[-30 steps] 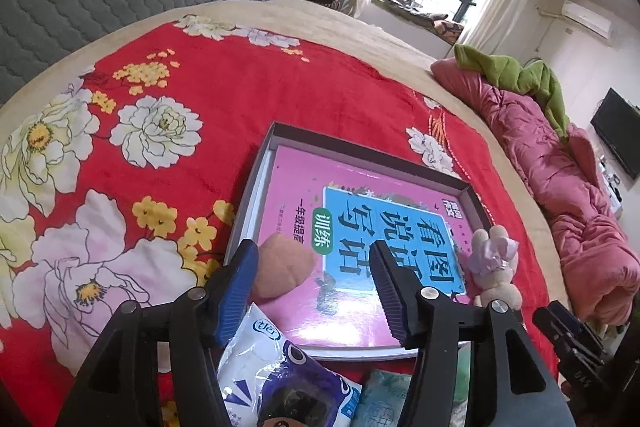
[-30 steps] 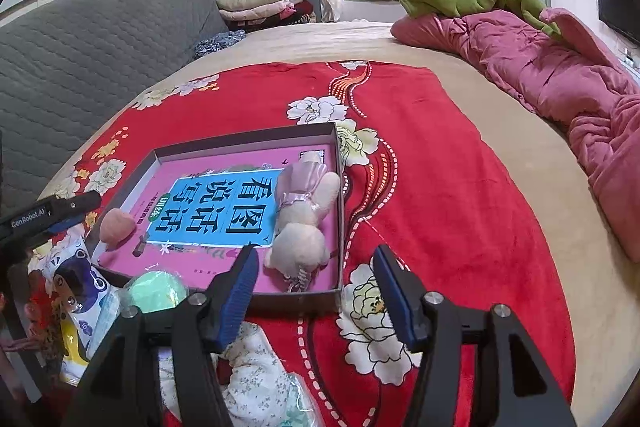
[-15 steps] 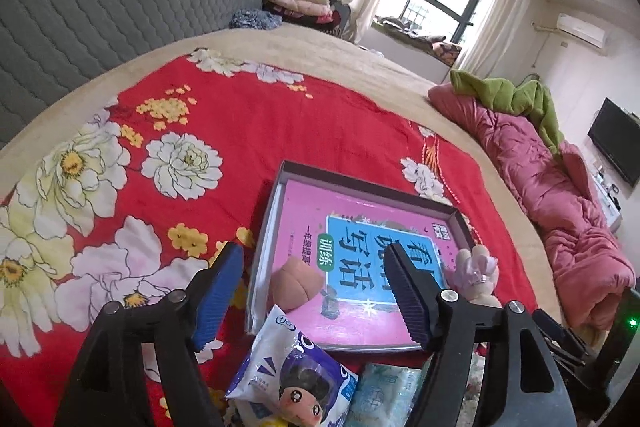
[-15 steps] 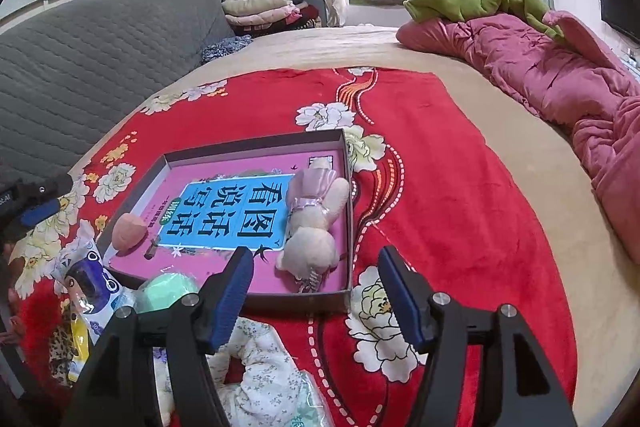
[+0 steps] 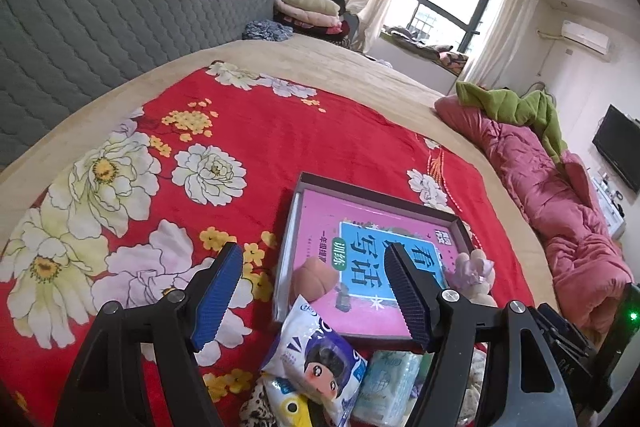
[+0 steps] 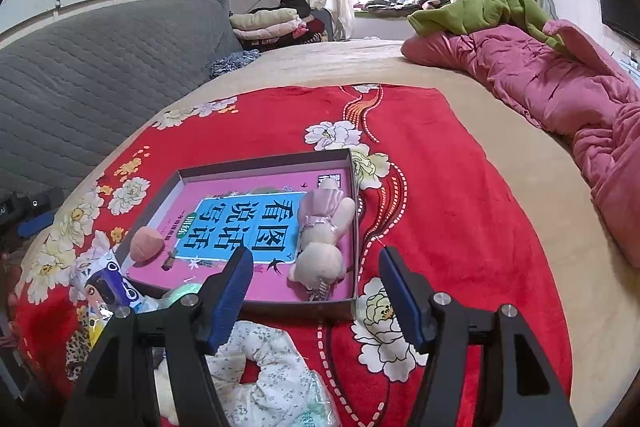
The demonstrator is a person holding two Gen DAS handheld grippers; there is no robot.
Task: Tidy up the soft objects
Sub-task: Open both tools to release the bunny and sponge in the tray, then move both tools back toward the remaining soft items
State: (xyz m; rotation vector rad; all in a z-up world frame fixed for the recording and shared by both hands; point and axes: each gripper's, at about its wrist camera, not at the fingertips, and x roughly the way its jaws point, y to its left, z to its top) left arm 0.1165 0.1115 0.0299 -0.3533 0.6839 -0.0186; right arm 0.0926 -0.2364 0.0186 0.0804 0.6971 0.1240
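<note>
At the far left of the right wrist view, a cartoon-printed tissue pack [image 6: 114,287] is seen lying on the red floral blanket [image 6: 440,155], just outside the lower left corner of the shallow box [image 6: 352,183]. Beneath it, at the lower left edge, a leopard-print item [image 6: 78,347] is partly visible.

Inside the box, a peach-coloured soft ball [image 6: 147,245] is resting at the left end on the pink book [image 6: 256,223], and a plush rabbit [image 6: 322,247] is lying along the right wall. Below the box, in the lower centre, a white floral scrunchie [image 6: 256,359] is lying on the blanket, with a pale green pack [image 6: 182,293] just beside the box's near wall.

The right gripper [image 6: 316,299] is held wide open with nothing between its jaws, above the box's near right corner. In the left wrist view the left gripper [image 5: 316,291] is likewise spread wide and empty, framing the soft ball [image 5: 314,277] and the tissue pack [image 5: 316,351].

Compared with a second ago, both grippers have been drawn back and raised: more blanket is now seen in the left view, the left jaws have been widened, and the ball is left sitting in the box. This is judged to mean that two items have been placed and the hands are free. The scrunchie, the packs and the leopard-print item remain outside, so the task appears partly done, with one of these likely to be fetched next.
</note>
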